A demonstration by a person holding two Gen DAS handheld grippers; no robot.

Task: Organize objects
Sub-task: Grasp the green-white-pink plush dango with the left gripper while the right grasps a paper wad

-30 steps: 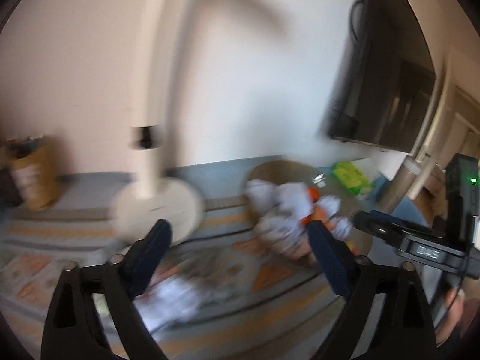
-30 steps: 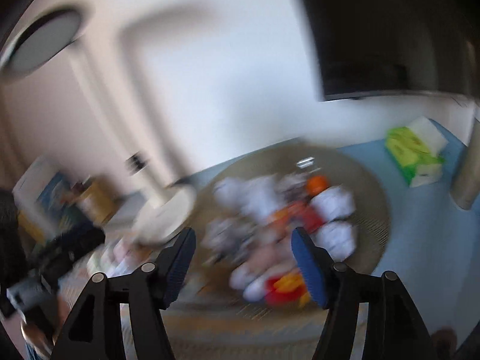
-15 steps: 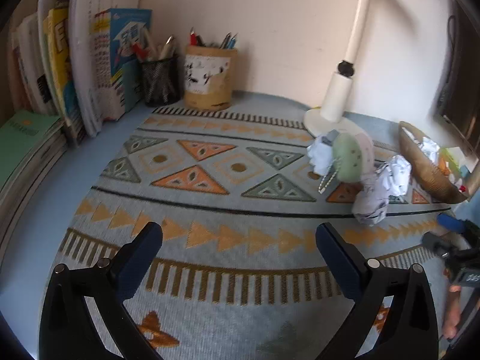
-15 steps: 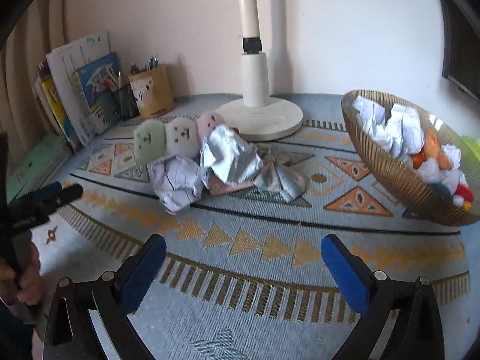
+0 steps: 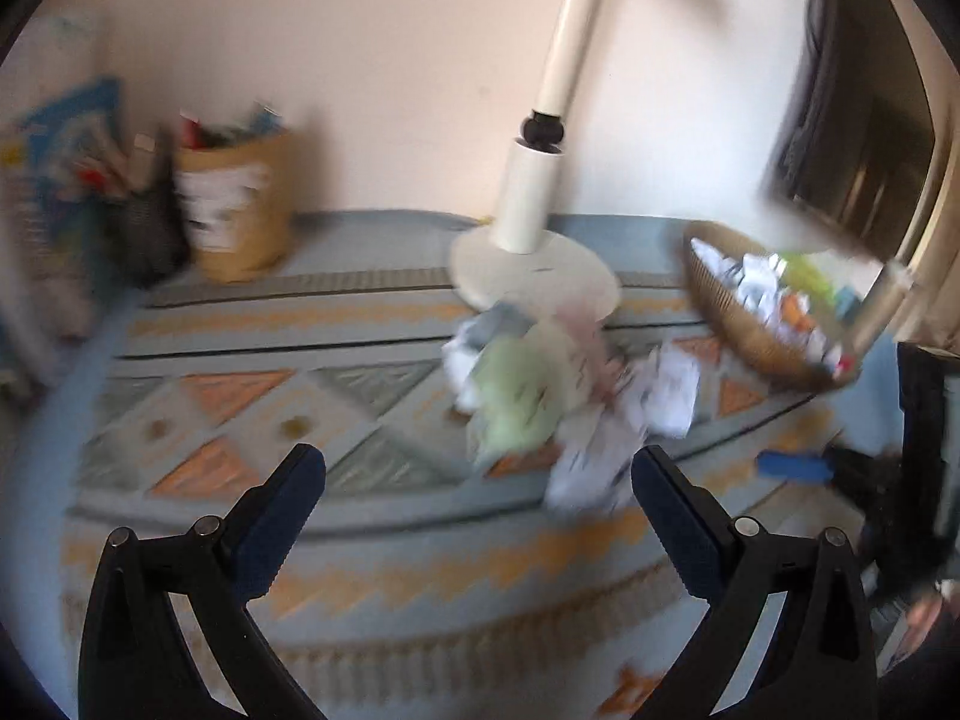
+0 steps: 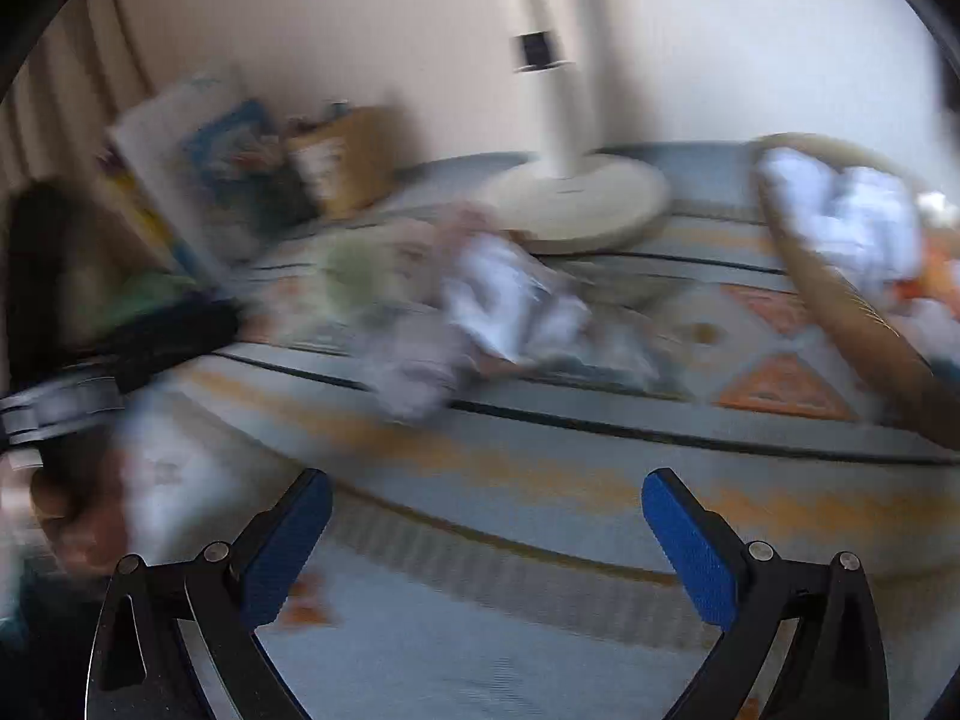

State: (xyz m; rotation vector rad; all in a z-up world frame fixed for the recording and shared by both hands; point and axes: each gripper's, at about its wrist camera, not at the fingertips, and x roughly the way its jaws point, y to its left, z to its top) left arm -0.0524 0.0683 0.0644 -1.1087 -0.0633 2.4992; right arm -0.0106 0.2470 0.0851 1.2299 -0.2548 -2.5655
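Crumpled white paper wads (image 5: 606, 420) w/ green plush (image 5: 516, 396), blurred; both jaws wide open, empty.

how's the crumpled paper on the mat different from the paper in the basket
The crumpled paper on the mat lies loose on the patterned mat, beside a pale green plush in front of the lamp base. The paper in the basket is already collected inside the woven basket, mixed with orange and red items. The mat paper sits nearer both open grippers. Both are white, wrinkled wads; blur hides finer detail.
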